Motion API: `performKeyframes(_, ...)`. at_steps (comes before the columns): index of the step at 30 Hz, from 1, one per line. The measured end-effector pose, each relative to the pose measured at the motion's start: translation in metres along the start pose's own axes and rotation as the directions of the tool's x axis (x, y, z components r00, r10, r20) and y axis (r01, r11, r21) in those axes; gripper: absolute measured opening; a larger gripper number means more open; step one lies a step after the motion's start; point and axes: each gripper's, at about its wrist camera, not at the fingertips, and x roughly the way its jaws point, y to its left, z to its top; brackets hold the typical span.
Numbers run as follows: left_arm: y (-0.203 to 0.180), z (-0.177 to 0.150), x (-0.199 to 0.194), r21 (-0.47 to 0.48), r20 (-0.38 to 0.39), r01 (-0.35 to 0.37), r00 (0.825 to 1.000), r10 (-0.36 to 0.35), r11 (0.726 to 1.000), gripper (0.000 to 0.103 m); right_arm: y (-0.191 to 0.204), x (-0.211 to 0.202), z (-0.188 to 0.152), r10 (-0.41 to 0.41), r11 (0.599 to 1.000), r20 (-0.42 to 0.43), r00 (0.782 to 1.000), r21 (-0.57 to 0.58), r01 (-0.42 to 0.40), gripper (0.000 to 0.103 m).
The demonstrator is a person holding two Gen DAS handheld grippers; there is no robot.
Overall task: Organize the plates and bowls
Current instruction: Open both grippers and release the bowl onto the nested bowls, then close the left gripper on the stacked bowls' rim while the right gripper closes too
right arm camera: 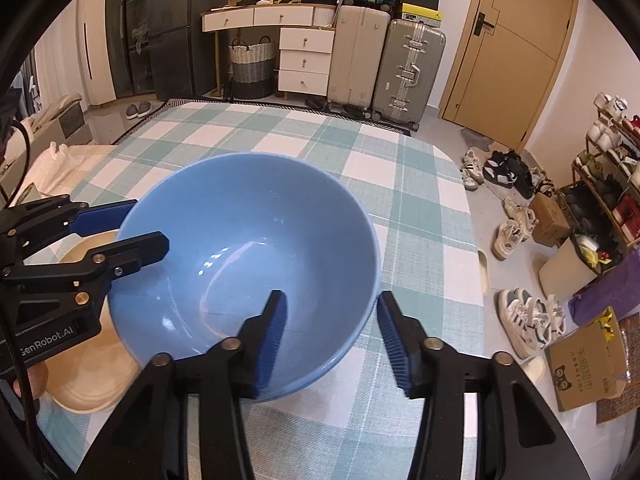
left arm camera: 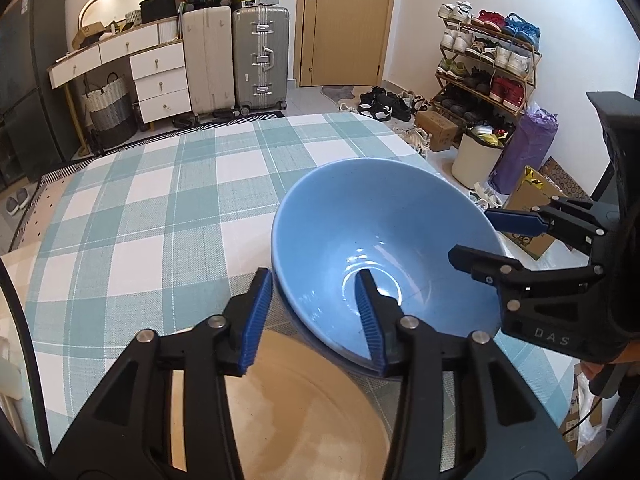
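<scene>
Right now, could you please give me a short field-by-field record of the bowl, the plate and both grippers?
bowl: blue bowl, upright, seemingly nested on a second blue one
plate: beige plate, on the checked tablecloth, left of the bowl
left gripper: open, straddling the bowl's rim
right gripper: open, straddling the opposite rim
grasp: neither clamped yet

Checked tablecloth (left arm camera: pixel 160 184) carries stacked blue bowls (left arm camera: pixel 360 232) beside beige plate (left arm camera: pixel 304 412)
</scene>
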Motion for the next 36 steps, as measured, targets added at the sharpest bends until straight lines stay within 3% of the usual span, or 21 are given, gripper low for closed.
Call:
performKeyframes(2, 0.002, 0.002, -0.002, -0.003, 0.0, -0.008, 1.0, 0.008, 1.0, 0.057, 0.001, -0.003, 0.002, 0.002, 1.0, 0.012, 1.0, 0.0, -0.002, 0.061)
performKeyframes(4, 0.005, 0.005, -0.006, -0.003, -0.001, -0.015, 1.0, 0.015, 1.0, 0.076, 0.0, -0.008, 0.004, 0.002, 1.0, 0.024, 1.0, 0.008, -0.003, 0.072)
performKeyframes(8, 0.01, 0.011, -0.015, 0.002, -0.007, -0.015, 1.0, 0.015, 1.0, 0.079, -0.006, -0.022, 0.009, 0.031, 0.998, 0.061, 0.998, 0.049, -0.034, 0.089)
performKeyframes(11, 0.012, 0.014, -0.02, -0.003, -0.006, -0.006, 1.0, 0.006, 1.0, 0.099, -0.01, -0.033, 0.011, 0.063, 0.994, 0.084, 0.995, 0.089, -0.071, 0.1)
performKeyframes(23, 0.029, 0.017, -0.024, -0.055, -0.038, 0.025, 0.999, -0.027, 0.998, 0.101, -0.028, -0.04, 0.004, 0.085, 0.968, 0.101, 0.991, 0.226, -0.106, 0.102)
performKeyframes(36, 0.048, 0.009, 0.016, -0.149, -0.108, 0.062, 0.991, -0.079, 0.987, 0.1, -0.044, -0.014, -0.012, 0.214, 0.915, 0.127, 0.969, 0.32, -0.244, 0.1)
